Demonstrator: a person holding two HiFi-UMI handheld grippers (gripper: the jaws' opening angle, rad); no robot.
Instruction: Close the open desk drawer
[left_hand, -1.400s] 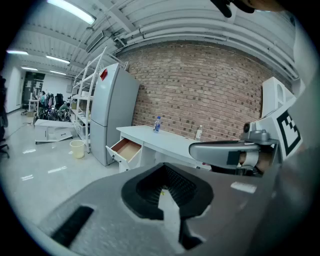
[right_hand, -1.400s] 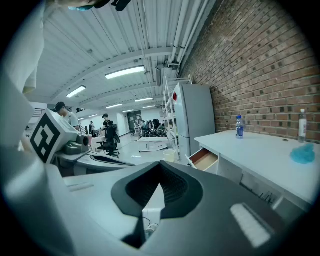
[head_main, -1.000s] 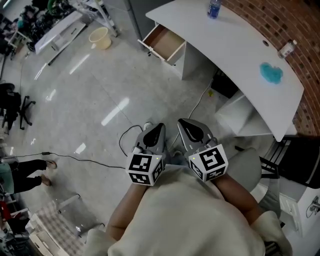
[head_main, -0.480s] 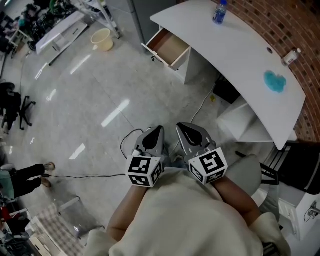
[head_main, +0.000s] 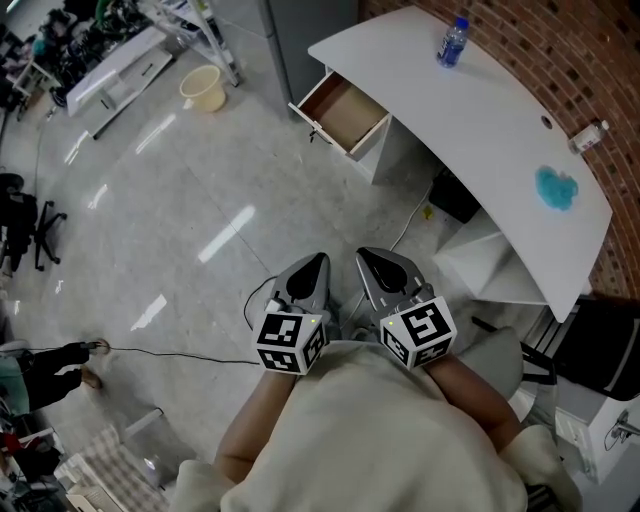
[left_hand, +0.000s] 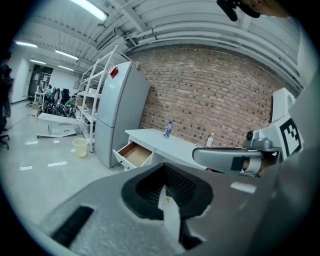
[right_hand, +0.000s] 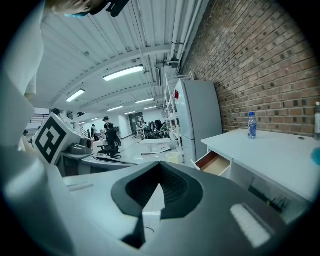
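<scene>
- Drawer (head_main: 345, 110) stands pulled out from under the far end of the white surface (head_main: 500, 130), its brown inside bare as far as I can see and its white front facing the open floor (head_main: 180, 220)
- It is well apart from me, up ahead of both grippers, with the grey fridge (left_hand: 117, 110) just beside that end of the surface
- My left gripper (head_main: 316, 262) has its fingers shut together with nothing between them, and my right gripper (head_main: 366, 254) is the same, closed and empty
- I hold the two side by side close to my chest, pointing roughly towards the drawer
- Step in hand, as I judge it: the approach, since nothing touches the drawer and it is not yet pushed in at all
- The next move calls for crossing the floor, setting closed fingertips flat against the middle of the drawer front, and pushing straight along its slide so it doesn't skew
- Closed fingers suit a push, so I see no need to open them
- Room: the floor between me and the drawer is wide and bare, save for a dark cable (head_main: 170, 352) trailing near my feet, which could catch a step
- Edges to mind: the rim of the surface overhanging the drawer, and the fridge side close by it
- A bottle (head_main: 452, 42) and what may be a blue cloth (head_main: 556, 187) sit on top, well clear of the push
</scene>
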